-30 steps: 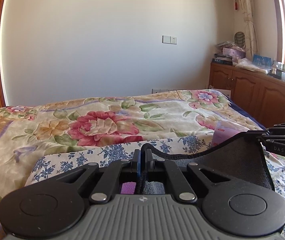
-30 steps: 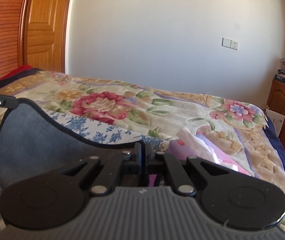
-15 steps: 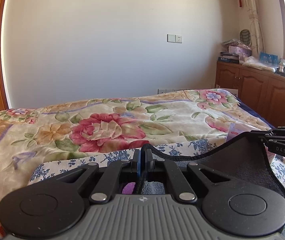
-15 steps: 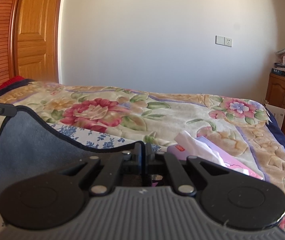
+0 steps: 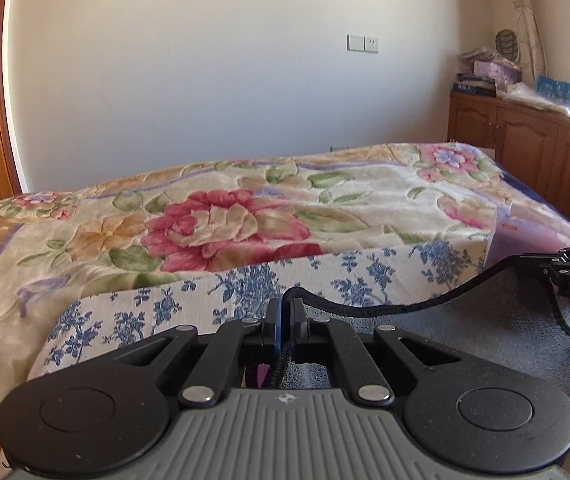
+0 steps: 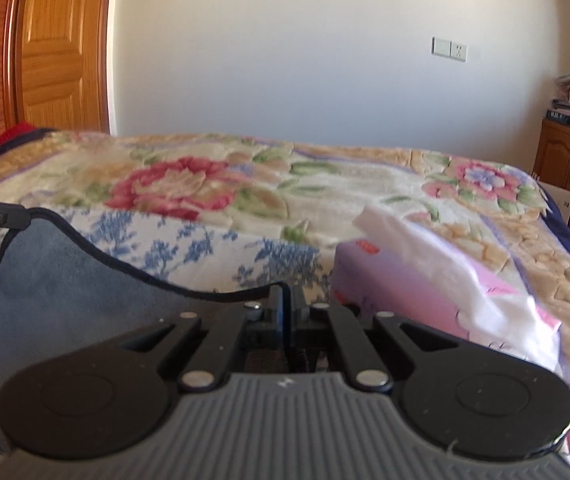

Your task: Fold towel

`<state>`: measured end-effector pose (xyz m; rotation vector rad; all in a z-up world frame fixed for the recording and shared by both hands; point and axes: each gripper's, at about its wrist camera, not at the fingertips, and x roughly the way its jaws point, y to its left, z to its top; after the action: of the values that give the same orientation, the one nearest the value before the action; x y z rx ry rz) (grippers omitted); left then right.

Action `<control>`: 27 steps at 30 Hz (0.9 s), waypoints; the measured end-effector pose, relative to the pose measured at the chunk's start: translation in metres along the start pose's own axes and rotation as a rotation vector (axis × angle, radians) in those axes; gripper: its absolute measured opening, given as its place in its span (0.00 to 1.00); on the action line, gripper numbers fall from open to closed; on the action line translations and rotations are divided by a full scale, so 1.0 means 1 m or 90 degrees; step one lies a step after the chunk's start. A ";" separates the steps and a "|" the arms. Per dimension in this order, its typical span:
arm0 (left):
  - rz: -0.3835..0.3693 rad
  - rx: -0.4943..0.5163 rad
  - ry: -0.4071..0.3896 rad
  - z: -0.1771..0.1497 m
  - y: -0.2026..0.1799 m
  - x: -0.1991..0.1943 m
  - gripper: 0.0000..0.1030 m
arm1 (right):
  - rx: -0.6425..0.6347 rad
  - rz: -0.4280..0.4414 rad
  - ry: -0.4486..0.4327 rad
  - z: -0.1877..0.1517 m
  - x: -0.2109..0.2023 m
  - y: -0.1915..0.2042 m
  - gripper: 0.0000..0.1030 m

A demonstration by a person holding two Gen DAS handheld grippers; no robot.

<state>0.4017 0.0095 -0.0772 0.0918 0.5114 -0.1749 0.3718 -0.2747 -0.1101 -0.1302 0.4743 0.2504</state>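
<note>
Towel [image 5: 485,320], its top edge pinched by left gripper [image 5: 285,320] and right gripper [image 6: 287,308], now hangs lower toward the bed [image 5: 225,220], nearing lay-down.

We are losing the towel's [image 5: 485,320] lower part behind the left tongs' [image 5: 284,328] body, and the right view's edge is cropping the tissue pack [image 6: 425,292].
</note>
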 end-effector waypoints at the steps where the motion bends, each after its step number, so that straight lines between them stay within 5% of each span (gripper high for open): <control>1: 0.003 0.002 0.006 -0.003 0.000 0.003 0.05 | 0.000 0.000 0.004 -0.001 0.001 0.000 0.04; 18: 0.019 0.005 0.041 -0.012 0.001 0.019 0.07 | 0.009 -0.004 0.030 -0.004 0.002 -0.005 0.07; 20: 0.021 0.004 0.042 -0.012 0.001 0.018 0.11 | 0.011 -0.011 0.031 -0.003 0.000 -0.005 0.20; 21: 0.021 0.002 0.044 -0.012 0.001 0.017 0.16 | 0.013 -0.013 0.031 -0.002 -0.002 -0.006 0.35; 23: 0.024 0.000 0.046 -0.013 0.000 0.014 0.28 | 0.015 -0.016 0.027 0.000 -0.007 -0.006 0.46; 27: 0.023 0.004 0.045 -0.011 -0.003 0.004 0.42 | 0.013 -0.021 0.028 0.005 -0.017 -0.006 0.48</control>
<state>0.3997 0.0073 -0.0889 0.1141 0.5792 -0.1377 0.3614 -0.2832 -0.0972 -0.1230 0.5173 0.2101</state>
